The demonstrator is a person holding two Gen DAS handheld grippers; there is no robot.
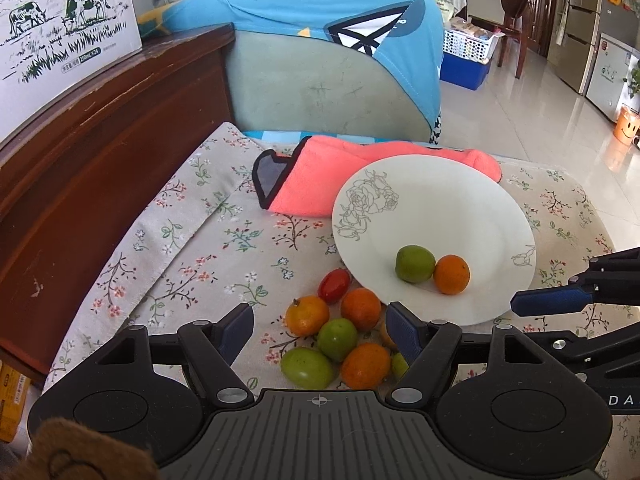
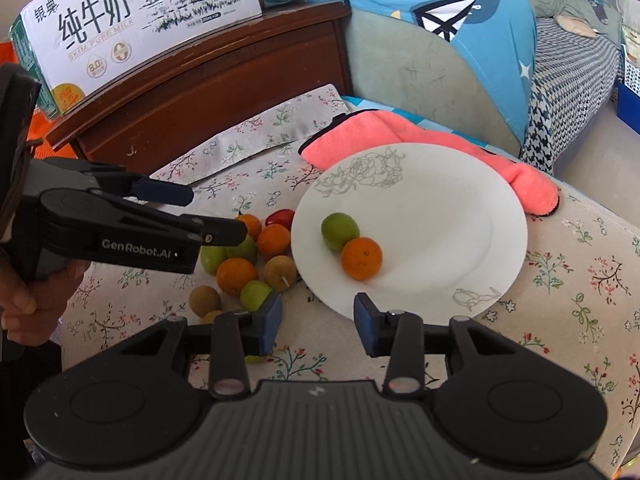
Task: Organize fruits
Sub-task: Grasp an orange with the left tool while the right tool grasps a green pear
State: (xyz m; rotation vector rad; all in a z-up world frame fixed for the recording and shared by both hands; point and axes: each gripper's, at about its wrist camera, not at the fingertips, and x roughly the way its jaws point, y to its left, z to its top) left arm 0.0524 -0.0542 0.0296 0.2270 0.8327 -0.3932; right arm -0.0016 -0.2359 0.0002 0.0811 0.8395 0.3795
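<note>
The white plate (image 2: 440, 240) already carries a green fruit (image 2: 340, 231) and a small orange (image 2: 361, 258), which lie touching each other near the plate's left side; the rest of the fruit sits off it in a tight pile (image 1: 340, 332) on the flowered cloth (image 1: 200, 264), just beside the plate's near-left rim: several more oranges, a few green fruits, a red cherry tomato (image 1: 334, 285) at the far end and, seen from the right wrist, two or three brownish round ones. The left gripper (image 1: 320, 330) hangs over this pile with its jaws spread and empty, a green fruit and an orange showing between them, so the step in hand looks like picking the next piece. The right gripper (image 2: 318, 322) hovers at the plate's near rim, its jaws parted and empty too. To do it well, I would choose a fruit at the pile's edge or on top, since the pieces touch and a jaw pushed between neighbours would roll them apart. Come down with one jaw on each side of a single fruit and pinch across its middle, gently, because round skins slip. Set it down on the bare middle of the plate, clear of the pair there. The plate's far edge rests on a pink cloth (image 1: 320, 176), so it may tilt.
</note>
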